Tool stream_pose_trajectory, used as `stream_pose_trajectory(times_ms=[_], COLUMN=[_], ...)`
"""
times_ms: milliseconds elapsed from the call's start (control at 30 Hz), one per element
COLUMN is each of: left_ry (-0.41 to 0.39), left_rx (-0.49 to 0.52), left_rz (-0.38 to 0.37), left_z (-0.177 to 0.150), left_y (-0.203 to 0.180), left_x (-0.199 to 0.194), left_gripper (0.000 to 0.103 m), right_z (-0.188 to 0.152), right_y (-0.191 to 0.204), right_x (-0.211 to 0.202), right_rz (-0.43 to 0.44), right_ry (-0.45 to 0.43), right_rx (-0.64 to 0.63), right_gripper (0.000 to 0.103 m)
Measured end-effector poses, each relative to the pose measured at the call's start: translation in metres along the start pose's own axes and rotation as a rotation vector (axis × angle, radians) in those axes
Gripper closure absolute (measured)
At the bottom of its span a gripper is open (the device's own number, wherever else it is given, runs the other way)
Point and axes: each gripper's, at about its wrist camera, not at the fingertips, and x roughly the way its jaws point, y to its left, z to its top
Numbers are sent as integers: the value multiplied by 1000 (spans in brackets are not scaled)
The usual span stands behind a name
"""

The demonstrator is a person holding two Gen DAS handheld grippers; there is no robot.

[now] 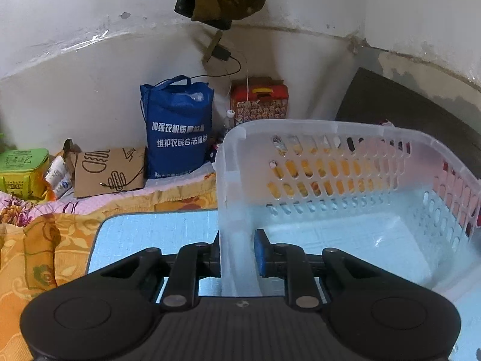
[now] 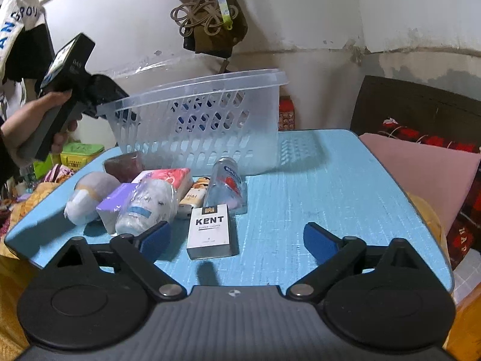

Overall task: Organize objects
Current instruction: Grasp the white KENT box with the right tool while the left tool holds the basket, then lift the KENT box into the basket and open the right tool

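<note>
A translucent white perforated basket (image 1: 330,162) stands on the far part of the blue table (image 1: 156,231) and holds nothing. My left gripper (image 1: 237,252) is shut on its near side wall, one finger outside and one inside. In the right wrist view the left gripper (image 2: 126,114), held by a hand, grips the left end of the basket (image 2: 210,126). My right gripper (image 2: 237,237) is open, low over the table, with a white KENT pack (image 2: 210,231) lying between its fingers, untouched. Behind the pack lie a clear bottle (image 2: 227,183), a pink tissue pack (image 2: 168,180), a wrapped roll (image 2: 147,207) and a plush toy (image 2: 87,195).
A blue tote bag (image 1: 177,126), a red box (image 1: 260,102), a piece of cardboard (image 1: 108,171) and a green box (image 1: 22,168) stand against the wall beyond the table. A pink pillow (image 2: 421,168) lies right of the table (image 2: 330,210). A bag with cords (image 2: 210,21) hangs above.
</note>
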Motion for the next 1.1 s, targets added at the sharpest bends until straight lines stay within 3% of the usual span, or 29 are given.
stream_pose_trajectory(times_ms=[100,267,600,700,733,1100], left_ry=[-9,-19,-33,-37,-39,-58], left_rx=[-2,-10,4,7,4,5], left_rz=[-5,-4,5,9,7,16], left_z=[-1,-1,-6,-6,-6,-8], left_y=[-1,2,-1,-1,-1,-1], left_x=[-1,-6,-12,-12,-13,-14], left_gripper=[80,82,81,81,81,81], right_z=[0,-1,-3,-6,-6,2], right_y=[3,13,24,27,26,7], right_x=[1,9,33,34,33,10], right_rz=[13,16,14,-2,5,18], right_ry=[-3,33,74,57,55,-14], right_rx=[-14,-58,-113,-134,-132,-66], right_gripper=[14,35,36,50,61,63])
